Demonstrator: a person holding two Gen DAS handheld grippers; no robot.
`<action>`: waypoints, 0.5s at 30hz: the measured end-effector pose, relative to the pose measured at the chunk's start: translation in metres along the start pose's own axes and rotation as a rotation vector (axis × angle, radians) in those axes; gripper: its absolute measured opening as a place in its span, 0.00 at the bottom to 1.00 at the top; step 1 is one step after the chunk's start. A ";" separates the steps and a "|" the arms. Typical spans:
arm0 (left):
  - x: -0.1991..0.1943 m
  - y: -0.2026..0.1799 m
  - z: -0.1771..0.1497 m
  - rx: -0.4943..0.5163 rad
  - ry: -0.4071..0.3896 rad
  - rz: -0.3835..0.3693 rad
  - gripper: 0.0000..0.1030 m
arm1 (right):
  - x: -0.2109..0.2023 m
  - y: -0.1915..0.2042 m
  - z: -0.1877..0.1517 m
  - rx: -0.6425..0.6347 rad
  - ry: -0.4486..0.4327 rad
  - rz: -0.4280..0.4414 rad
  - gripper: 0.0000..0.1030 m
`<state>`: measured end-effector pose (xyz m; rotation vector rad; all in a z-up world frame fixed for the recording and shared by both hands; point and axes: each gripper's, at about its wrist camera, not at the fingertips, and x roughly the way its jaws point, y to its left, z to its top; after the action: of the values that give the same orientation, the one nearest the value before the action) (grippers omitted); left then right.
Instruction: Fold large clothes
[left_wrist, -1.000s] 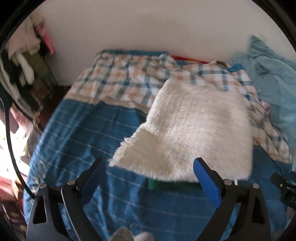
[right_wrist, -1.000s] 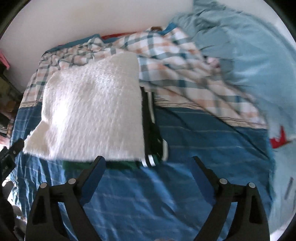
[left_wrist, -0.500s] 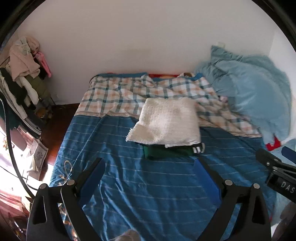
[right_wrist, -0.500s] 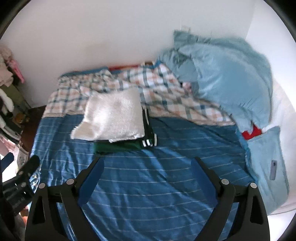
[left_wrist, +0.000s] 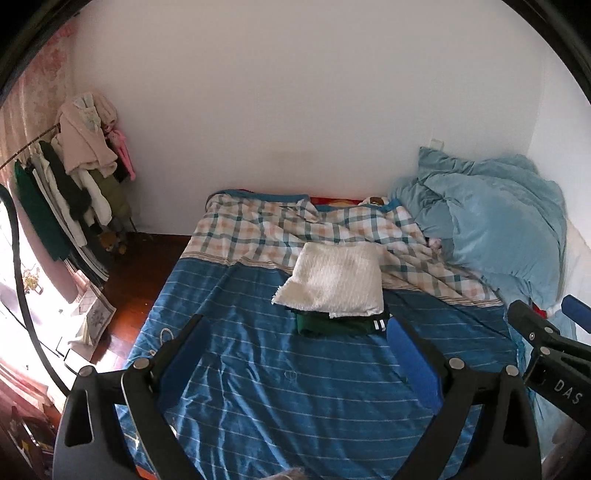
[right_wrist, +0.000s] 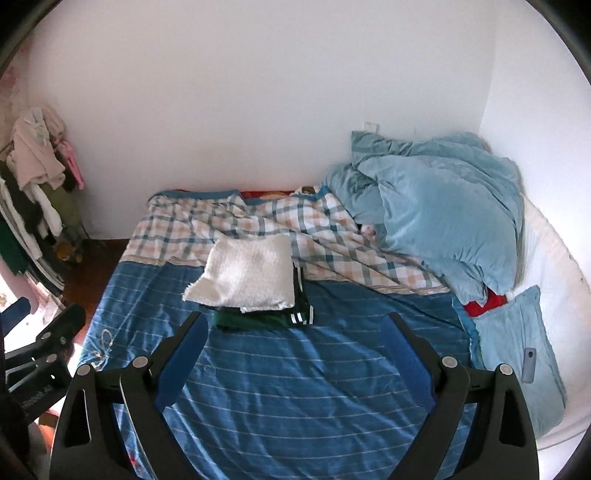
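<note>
1. The left gripper (left_wrist: 295, 354) hangs above the near part of the bed with its blue-padded jaws spread wide apart and nothing between them.
2. The right gripper (right_wrist: 295, 354) is in the same state — jaws wide apart, empty, raised over the near stretch of the blue striped bedspread (right_wrist: 314, 387).
3. The folded white fleecy garment (left_wrist: 334, 280) lies flat near the middle of the bed, on top of a folded dark green garment (left_wrist: 332, 326) whose white-striped edge shows at its right near corner.
4. That stack sits where the blue striped bedspread meets the checked blanket (left_wrist: 266, 232); the far edge of the white piece overlaps the checked cloth.
5. Both grippers are well apart from the stack, touching neither piece.
6. A rumpled light blue duvet (right_wrist: 443, 206) is heaped at the far right corner against the wall, with a bit of red cloth (right_wrist: 484, 302) at its near edge.
7. A light blue pillow (right_wrist: 517, 350) lies at the right, a phone (right_wrist: 529, 363) resting on it.
8. At the left — beside the bed — a clothes rack (left_wrist: 74, 177) holds hanging garments.
</note>
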<state>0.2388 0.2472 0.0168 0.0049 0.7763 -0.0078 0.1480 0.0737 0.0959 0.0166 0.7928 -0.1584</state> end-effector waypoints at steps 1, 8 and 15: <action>-0.004 0.000 -0.001 0.000 -0.002 -0.003 0.95 | -0.007 -0.001 0.000 0.000 -0.006 0.000 0.93; -0.024 -0.007 -0.003 -0.002 -0.035 -0.001 0.95 | -0.044 -0.009 -0.003 -0.006 -0.046 -0.017 0.94; -0.037 -0.012 -0.008 0.002 -0.064 0.007 0.96 | -0.061 -0.017 -0.005 0.001 -0.073 -0.015 0.96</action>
<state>0.2065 0.2359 0.0374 0.0098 0.7118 -0.0019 0.0995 0.0653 0.1363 0.0052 0.7197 -0.1726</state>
